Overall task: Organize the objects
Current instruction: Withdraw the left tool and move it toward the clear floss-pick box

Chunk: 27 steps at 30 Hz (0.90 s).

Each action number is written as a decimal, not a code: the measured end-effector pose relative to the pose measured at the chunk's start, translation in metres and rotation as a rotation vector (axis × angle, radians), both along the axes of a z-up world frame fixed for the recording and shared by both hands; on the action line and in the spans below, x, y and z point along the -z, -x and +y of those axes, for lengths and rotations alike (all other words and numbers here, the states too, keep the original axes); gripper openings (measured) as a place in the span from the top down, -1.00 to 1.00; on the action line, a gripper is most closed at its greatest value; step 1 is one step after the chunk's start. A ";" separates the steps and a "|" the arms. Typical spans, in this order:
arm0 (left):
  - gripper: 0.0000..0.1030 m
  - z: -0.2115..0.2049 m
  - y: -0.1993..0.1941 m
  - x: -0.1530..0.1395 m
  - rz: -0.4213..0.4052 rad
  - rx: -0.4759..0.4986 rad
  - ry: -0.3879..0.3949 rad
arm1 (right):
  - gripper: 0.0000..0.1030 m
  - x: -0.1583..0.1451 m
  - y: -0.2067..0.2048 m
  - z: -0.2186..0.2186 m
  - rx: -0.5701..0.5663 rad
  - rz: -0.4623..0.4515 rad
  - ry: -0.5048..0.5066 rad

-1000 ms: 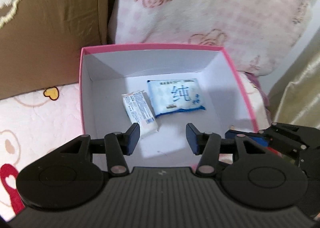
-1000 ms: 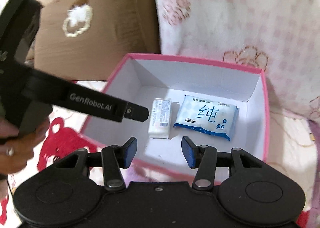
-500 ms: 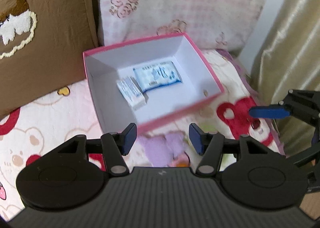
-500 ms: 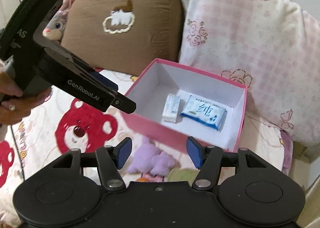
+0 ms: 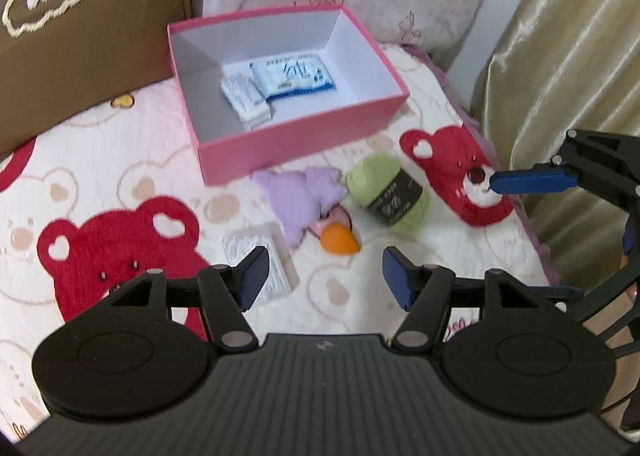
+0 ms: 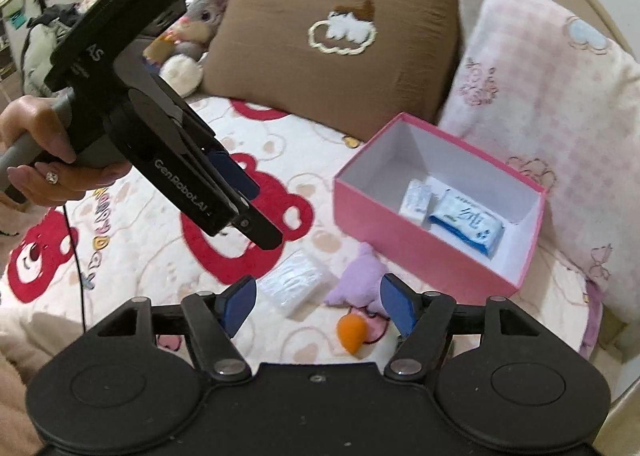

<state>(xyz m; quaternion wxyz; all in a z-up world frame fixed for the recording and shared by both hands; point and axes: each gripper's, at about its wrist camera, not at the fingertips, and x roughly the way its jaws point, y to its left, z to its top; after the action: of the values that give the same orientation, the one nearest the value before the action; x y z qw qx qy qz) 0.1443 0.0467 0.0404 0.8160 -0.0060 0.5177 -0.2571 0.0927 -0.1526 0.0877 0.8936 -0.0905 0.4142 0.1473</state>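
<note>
A pink box [image 5: 304, 140] [image 6: 420, 252] sits on the bed and holds a blue wipes pack [image 5: 292, 76] [image 6: 468, 222] and a small white pack [image 5: 244, 96] [image 6: 416, 198]. In front of it lie a purple plush [image 5: 300, 196] [image 6: 358, 280], a green yarn ball [image 5: 386, 192], an orange piece [image 5: 338, 241] [image 6: 351, 333] and a clear white packet [image 5: 260, 260] [image 6: 296, 280]. My left gripper [image 5: 324, 280] is open and empty above these loose things. My right gripper [image 6: 318, 302] is open and empty too, and it shows at the right edge of the left wrist view [image 5: 532, 181].
A brown pillow [image 6: 332, 52] and a pink checked pillow [image 6: 552, 104] stand behind the box. A gold curtain [image 5: 560, 68] hangs at the bed's right edge. Plush toys [image 6: 192, 36] lie at the far left. The bedspread [image 5: 120, 176] has red bear prints.
Both grippers have pulled back and up from the box, both open and empty. The loose things in front of the box have come into view.
</note>
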 end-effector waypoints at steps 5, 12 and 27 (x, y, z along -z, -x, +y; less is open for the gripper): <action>-0.30 0.011 0.006 0.022 0.069 -0.040 0.013 | -0.52 0.015 0.003 0.010 -0.037 0.022 0.000; -0.53 0.021 0.012 0.052 0.133 -0.081 0.039 | -0.56 0.045 -0.007 0.018 -0.143 0.083 -0.026; -0.72 0.038 0.012 0.125 0.157 -0.245 0.114 | -0.59 0.136 -0.048 0.020 -0.357 0.024 0.188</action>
<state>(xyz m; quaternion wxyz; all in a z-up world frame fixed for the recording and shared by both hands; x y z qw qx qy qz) 0.1323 0.0850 -0.0850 0.7965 -0.1356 0.5599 -0.1835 0.1403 -0.1328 -0.0482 0.8358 -0.2440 0.4142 0.2651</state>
